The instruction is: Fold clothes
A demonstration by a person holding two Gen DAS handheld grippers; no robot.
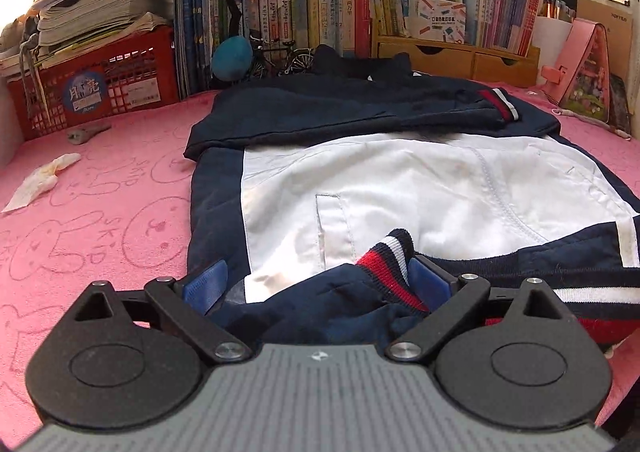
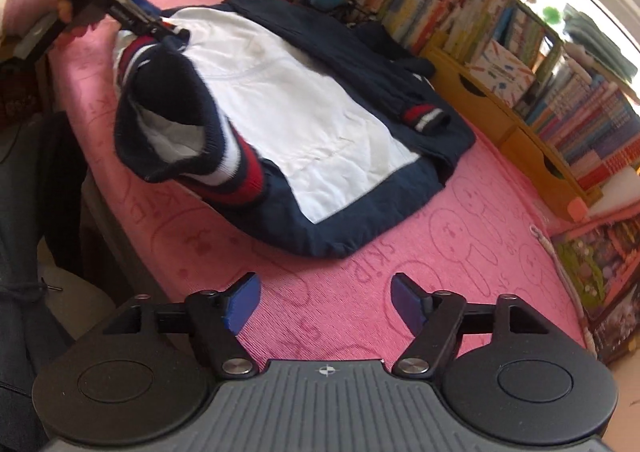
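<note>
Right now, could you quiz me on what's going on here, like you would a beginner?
1. True or false: the right gripper is holding cloth.
2. Which part of the jacket sits between the left gripper's fingers? A collar, B striped cuff, C pocket
3. What colour is the blanket under the jacket?

Key: 1 false, it hangs open above the blanket. 2 B, the striped cuff. 3 pink.

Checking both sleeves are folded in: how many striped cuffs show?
2: one cuff between the left gripper fingers; another lies on the jacket's far side.
</note>
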